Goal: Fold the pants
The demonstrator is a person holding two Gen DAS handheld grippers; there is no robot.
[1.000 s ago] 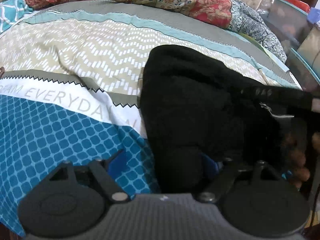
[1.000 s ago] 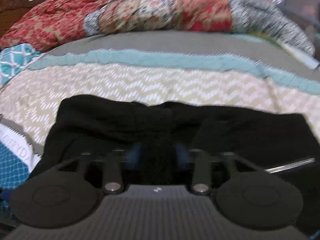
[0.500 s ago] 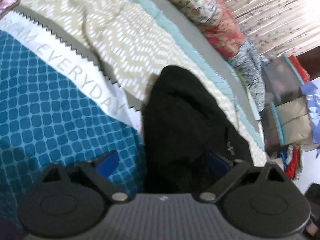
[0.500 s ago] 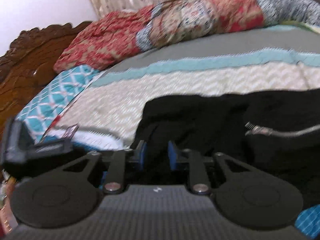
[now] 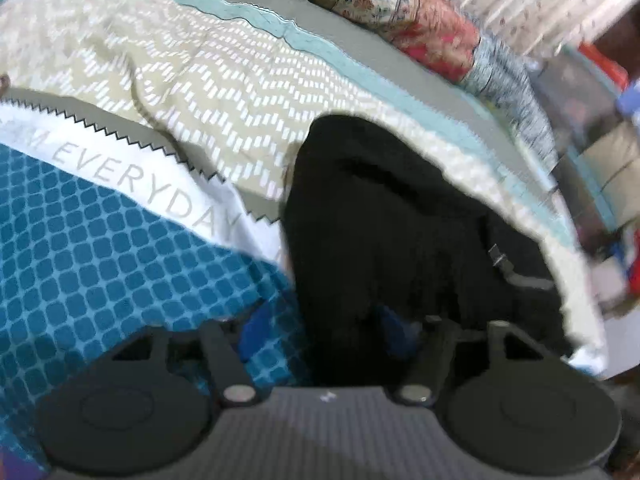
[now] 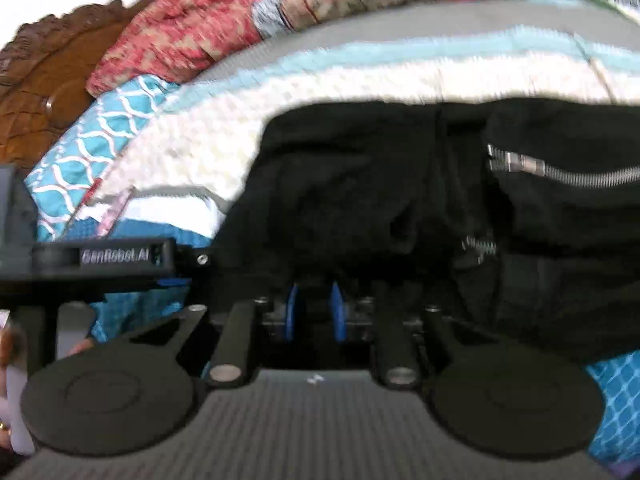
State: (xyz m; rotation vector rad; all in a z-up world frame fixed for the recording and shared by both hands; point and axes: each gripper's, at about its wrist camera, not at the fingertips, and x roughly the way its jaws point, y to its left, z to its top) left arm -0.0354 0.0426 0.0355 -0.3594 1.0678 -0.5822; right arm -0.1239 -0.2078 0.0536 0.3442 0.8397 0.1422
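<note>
Black pants [image 5: 380, 220] with silver zippers [image 6: 560, 176] lie bunched on the patterned bedspread [image 5: 200, 92]. My left gripper [image 5: 326, 334] hangs over their near left edge, jaws wide and closing. One blue pad [image 5: 256, 332] is over the blue bedspread and the other is against black cloth, with the pants' edge between them and not pinched. My right gripper [image 6: 316, 312] is shut on a fold of the black pants [image 6: 340, 184], its blue pads close together with cloth between. The left gripper's black housing [image 6: 120, 258] shows at the left of the right wrist view.
A red and floral quilt [image 5: 400, 12] is piled along the far side of the bed. A carved wooden headboard [image 6: 40, 80] stands at the left. Boxes and clutter [image 5: 600, 160] sit beyond the bed's right edge. A hand [image 6: 8, 360] shows at the lower left.
My right gripper's jaws came together on the black cloth and it swung toward the headboard side. The left gripper's view tilted and came part way back; its jaws stay wide.
</note>
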